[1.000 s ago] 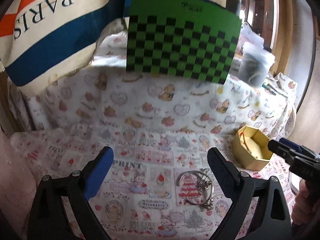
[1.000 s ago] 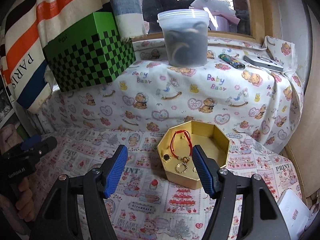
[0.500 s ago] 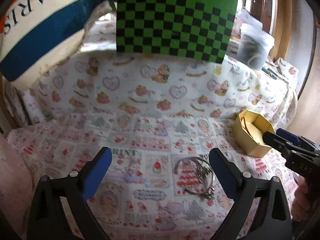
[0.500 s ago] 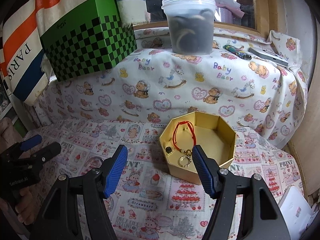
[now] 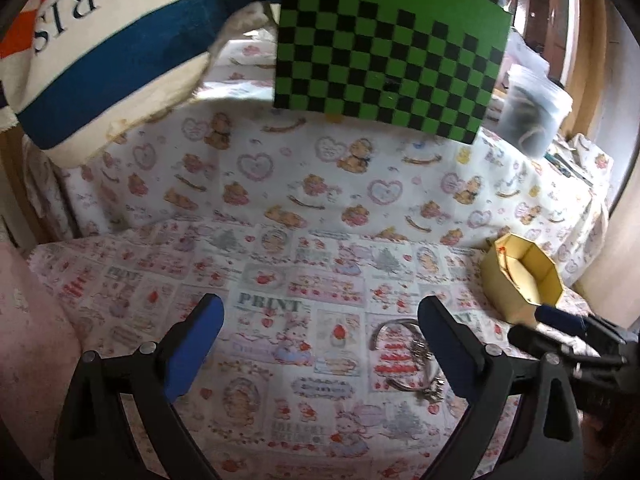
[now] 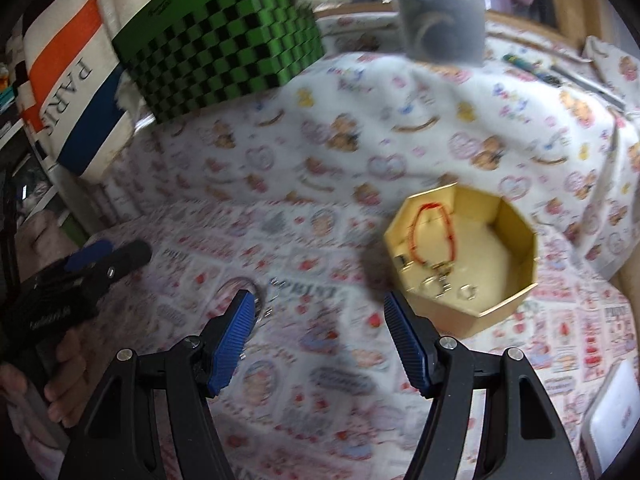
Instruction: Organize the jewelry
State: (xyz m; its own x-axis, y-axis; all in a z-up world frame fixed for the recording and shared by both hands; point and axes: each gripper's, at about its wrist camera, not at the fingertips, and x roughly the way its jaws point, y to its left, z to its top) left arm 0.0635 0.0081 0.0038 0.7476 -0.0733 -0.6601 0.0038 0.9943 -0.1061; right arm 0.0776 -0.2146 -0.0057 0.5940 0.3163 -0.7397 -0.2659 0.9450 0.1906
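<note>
Left wrist view, left to right. A striped "PARIS" tote bag [image 5: 100, 60] hangs at upper left; beside it a green-and-black checkered box [image 5: 384, 56] sits on the raised ledge, and a lidded clear plastic tub [image 5: 532, 112] stands further right. The printed cloth [image 5: 280, 208] covers ledge and lower surface.

Left gripper [image 5: 320, 344]: jaws wide apart, nothing between the pads, hovering over the cloth. A silver charm bracelet [image 5: 404, 356] lies flat on the cloth just inside its right finger, partly hidden by it. The gold octagonal box [image 5: 520, 280] stands open to the right, near the bracelet but apart from it.

Right wrist view (blurred). A hand [image 6: 68, 376] at far left grips the left gripper's handle. Right gripper [image 6: 318, 344]: jaws parted, empty, above the cloth between bracelet [image 6: 244, 292] and box. Inside the box lie a red cord bracelet [image 6: 434, 232] and several small rings [image 6: 440, 284].
</note>
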